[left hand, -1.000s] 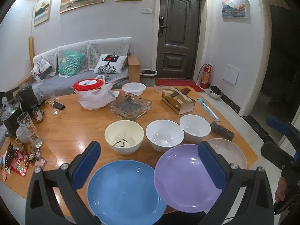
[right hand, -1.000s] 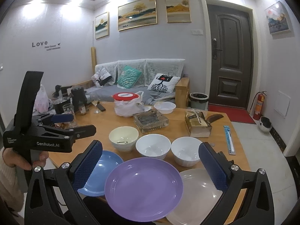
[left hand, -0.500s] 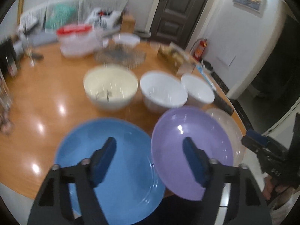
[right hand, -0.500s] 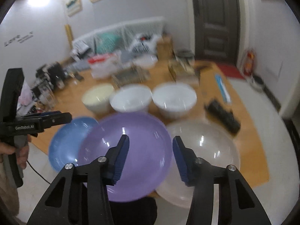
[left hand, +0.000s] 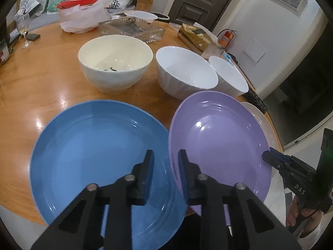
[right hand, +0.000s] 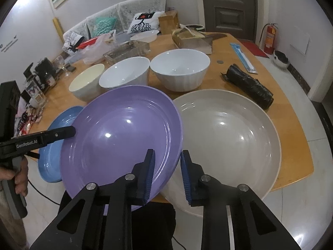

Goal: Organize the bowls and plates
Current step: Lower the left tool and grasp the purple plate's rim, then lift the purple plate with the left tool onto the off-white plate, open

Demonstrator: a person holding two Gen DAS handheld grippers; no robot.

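Note:
A purple plate lies near the table's front edge, between a blue plate and a beige plate; it overlaps both. My left gripper has its jaws closing on the purple plate's left rim, which runs between the fingers. My right gripper is shut on the same plate's right rim. Each gripper also shows in the other view, its tip at the rim. Behind the plates stand a cream bowl and two white bowls.
Farther back on the wooden table are a glass tray, a plastic bag, a tissue box and a wine glass. A black roll lies right of the beige plate. Small clutter crowds the left edge.
Both grippers have come down and tipped toward the plates. Their jaws went from wide open to narrow, one around each side rim of the purple plate.

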